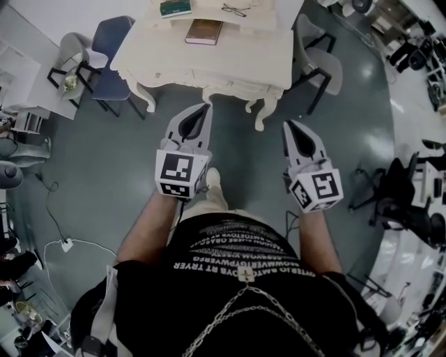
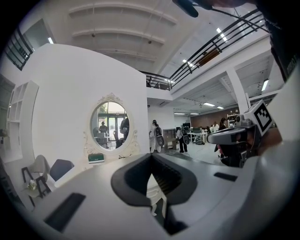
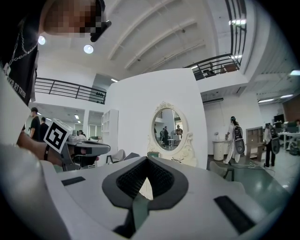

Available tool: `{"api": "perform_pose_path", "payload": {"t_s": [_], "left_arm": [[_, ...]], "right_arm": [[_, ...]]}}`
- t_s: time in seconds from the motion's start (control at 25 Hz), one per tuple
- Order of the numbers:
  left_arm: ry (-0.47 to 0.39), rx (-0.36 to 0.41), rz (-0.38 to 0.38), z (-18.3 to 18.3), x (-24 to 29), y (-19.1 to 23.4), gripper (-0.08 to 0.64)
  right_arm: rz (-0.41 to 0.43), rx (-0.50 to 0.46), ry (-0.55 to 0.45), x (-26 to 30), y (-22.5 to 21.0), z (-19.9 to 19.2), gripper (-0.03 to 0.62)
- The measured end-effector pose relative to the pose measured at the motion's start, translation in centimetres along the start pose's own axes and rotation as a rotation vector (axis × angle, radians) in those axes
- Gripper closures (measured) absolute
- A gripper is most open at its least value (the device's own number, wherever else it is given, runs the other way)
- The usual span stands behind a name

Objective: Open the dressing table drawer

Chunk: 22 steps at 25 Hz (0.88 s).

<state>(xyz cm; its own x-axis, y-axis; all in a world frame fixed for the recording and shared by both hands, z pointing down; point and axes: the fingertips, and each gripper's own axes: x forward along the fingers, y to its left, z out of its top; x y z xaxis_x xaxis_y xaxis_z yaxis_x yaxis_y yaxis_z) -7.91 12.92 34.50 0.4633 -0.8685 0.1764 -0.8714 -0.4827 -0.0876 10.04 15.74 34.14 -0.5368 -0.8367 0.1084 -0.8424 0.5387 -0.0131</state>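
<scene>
The cream dressing table (image 1: pixel 259 50) stands ahead in the head view, its drawer front (image 1: pixel 231 88) facing me under the top. A brown book (image 1: pixel 204 31), glasses (image 1: pixel 235 10) and a green box (image 1: pixel 175 8) lie on it. My left gripper (image 1: pixel 203 109) is shut and empty, its tip just short of the table's front edge. My right gripper (image 1: pixel 288 125) is also shut and empty, a little further back, off the table's right leg. In the left gripper view the closed left gripper (image 2: pixel 151 159) points at the oval mirror (image 2: pixel 109 125). The right gripper (image 3: pixel 146 162) faces the same mirror (image 3: pixel 168 128).
A blue chair (image 1: pixel 111 47) and a grey chair (image 1: pixel 68 57) stand left of the table, and another grey chair (image 1: pixel 319 64) stands to its right. A white cable (image 1: pixel 57 240) lies on the floor at the left. Black stands (image 1: pixel 398 190) crowd the right. People walk in the background.
</scene>
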Motion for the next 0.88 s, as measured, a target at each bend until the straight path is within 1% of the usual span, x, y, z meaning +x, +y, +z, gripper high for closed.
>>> {"api": "perform_pose_path", "payload": {"t_s": [0.12,0.32,0.56,0.88], "left_arm": [[0.011,-0.001,-0.004,-0.2,1.5,0.5,0.557],[0.021,-0.003,-0.019,-0.5,4.0,1.0,0.557],[0.029,-0.008,-0.038,-0.2,6.7,1.8,0.557],[0.035,-0.011,-0.055,0.5,9.7,4.4,0.557]], "right_arm": [[-0.009,0.006,0.006,1.3,-1.1,-0.1,0.591],[-0.011,-0.013,0.003,3.4,-2.4,-0.1,0.591],[-0.028,-0.004,0.019,5.4,-4.4,-0.1,0.591],[-0.051,0.005,0.042,8.7,-5.7,0.3,0.591]]}}
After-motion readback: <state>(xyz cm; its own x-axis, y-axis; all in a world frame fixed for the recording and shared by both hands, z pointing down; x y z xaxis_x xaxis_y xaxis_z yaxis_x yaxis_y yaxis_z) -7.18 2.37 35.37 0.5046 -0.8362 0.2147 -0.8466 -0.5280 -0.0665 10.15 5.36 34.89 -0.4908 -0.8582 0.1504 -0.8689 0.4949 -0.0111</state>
